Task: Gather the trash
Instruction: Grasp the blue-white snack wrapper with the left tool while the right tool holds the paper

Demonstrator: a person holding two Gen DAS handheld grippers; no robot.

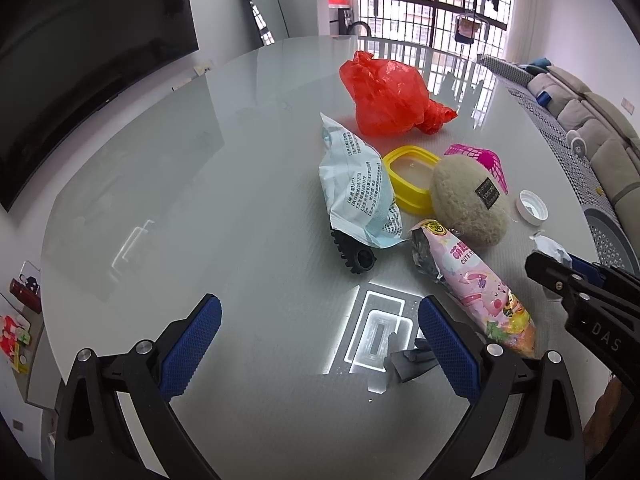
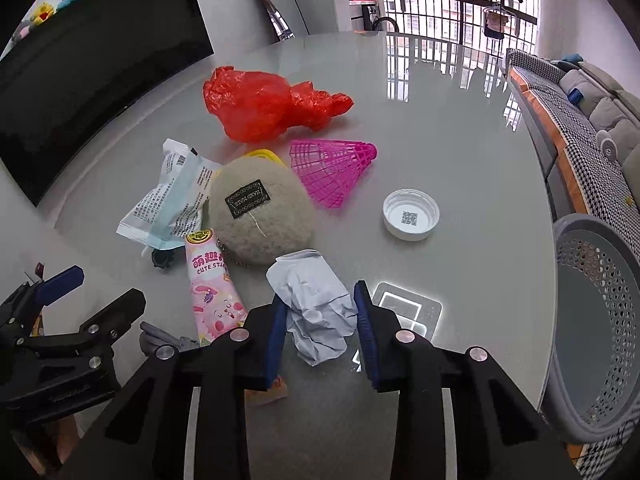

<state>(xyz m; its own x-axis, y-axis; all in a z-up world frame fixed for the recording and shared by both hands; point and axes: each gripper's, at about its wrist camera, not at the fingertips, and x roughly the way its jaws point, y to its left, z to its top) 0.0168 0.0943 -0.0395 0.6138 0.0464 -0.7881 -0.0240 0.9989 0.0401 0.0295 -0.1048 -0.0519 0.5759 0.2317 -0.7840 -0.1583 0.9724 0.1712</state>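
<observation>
we see the right gripper (image 2: pixel 322 320) with its jaws clamped on a crumpled white paper wad (image 2: pixel 316 304), low over the grey table (image 2: pixel 460 152), just in front of the beige fuzzy pouch (image 2: pixel 256 216). left gripper (image 1: pixel 320 344) holds its jaws wide, nothing between them. pink snack packet (image 1: pixel 476 284) lies beside its right finger. grey perforated basket (image 2: pixel 592 320) sits past the table's right edge.

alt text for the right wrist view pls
The right gripper is shut on a crumpled white paper on a grey table, amid a pink snack packet, fuzzy beige pouch and red plastic bag. A perforated grey basket stands right.
</observation>
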